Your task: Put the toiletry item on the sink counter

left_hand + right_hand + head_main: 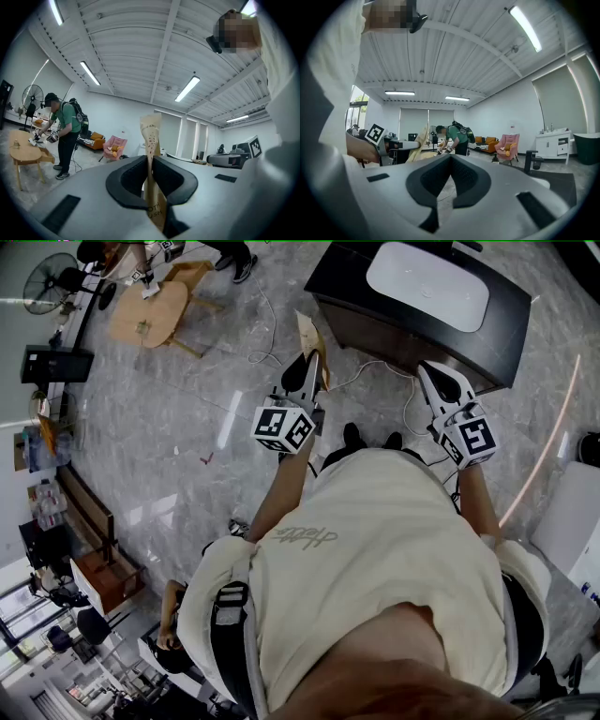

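Carry stage; placement not yet done.

- Left gripper: clamped on packet, a tan paper sleeve. Held upright, short of the counter, off its left front corner.
- Right gripper: closed, nothing between the jaws. Just short of the counter's front edge.
- Left to do: reach over the counter, set packet down, release.
- Basin takes most of the counter top. Bare dark strip at the counter's left end judged the best landing spot.
- Cable on the floor left of the counter.
- Approach to the counter otherwise open.
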`<action>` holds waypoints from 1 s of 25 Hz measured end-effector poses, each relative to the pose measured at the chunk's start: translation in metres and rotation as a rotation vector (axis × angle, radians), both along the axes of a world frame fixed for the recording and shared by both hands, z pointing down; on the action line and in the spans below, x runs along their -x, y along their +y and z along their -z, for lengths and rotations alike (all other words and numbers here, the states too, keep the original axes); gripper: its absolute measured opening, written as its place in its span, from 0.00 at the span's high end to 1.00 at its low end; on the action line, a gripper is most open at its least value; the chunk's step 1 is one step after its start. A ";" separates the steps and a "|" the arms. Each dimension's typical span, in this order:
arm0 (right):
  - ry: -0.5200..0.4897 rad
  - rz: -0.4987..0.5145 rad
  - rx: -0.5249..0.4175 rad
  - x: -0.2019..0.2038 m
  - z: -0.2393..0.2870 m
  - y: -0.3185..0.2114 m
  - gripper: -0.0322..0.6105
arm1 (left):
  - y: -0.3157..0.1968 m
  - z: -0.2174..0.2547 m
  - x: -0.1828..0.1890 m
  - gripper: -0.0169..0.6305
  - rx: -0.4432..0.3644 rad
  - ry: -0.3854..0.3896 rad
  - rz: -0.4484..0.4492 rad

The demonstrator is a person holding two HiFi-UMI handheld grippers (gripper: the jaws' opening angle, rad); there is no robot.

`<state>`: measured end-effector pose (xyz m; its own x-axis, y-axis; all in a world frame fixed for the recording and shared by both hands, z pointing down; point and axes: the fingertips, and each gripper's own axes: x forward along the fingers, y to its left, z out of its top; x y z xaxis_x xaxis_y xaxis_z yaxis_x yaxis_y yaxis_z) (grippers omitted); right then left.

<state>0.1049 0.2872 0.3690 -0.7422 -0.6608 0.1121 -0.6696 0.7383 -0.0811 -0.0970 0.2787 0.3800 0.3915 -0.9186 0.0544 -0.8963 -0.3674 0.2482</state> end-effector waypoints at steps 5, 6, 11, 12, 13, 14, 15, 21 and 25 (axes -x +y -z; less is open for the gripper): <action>-0.008 0.013 0.002 0.002 -0.007 -0.018 0.96 | -0.014 -0.009 0.001 0.91 -0.002 -0.007 0.006; -0.012 0.009 0.004 0.000 -0.008 -0.020 0.96 | -0.016 -0.009 -0.001 0.91 -0.003 -0.008 0.003; -0.023 -0.043 0.019 -0.008 -0.006 -0.034 0.96 | -0.028 -0.005 -0.003 0.91 -0.004 -0.005 -0.012; -0.022 -0.049 0.021 -0.006 -0.008 -0.035 0.96 | -0.030 -0.006 0.001 0.91 -0.004 -0.004 -0.015; -0.022 -0.052 0.023 -0.003 -0.010 -0.035 0.96 | -0.030 -0.008 0.005 0.91 -0.004 -0.003 -0.017; -0.022 -0.054 0.024 0.001 -0.013 -0.034 0.96 | -0.030 -0.011 0.009 0.91 -0.003 -0.002 -0.020; -0.022 -0.057 0.025 0.005 -0.016 -0.035 0.96 | -0.030 -0.015 0.015 0.91 -0.003 0.000 -0.024; -0.011 -0.067 0.022 0.037 -0.015 -0.035 0.96 | -0.037 -0.021 0.042 0.91 0.002 0.012 -0.059; 0.011 -0.084 0.009 0.059 -0.006 -0.039 0.96 | -0.048 -0.016 0.061 0.91 -0.005 0.026 -0.087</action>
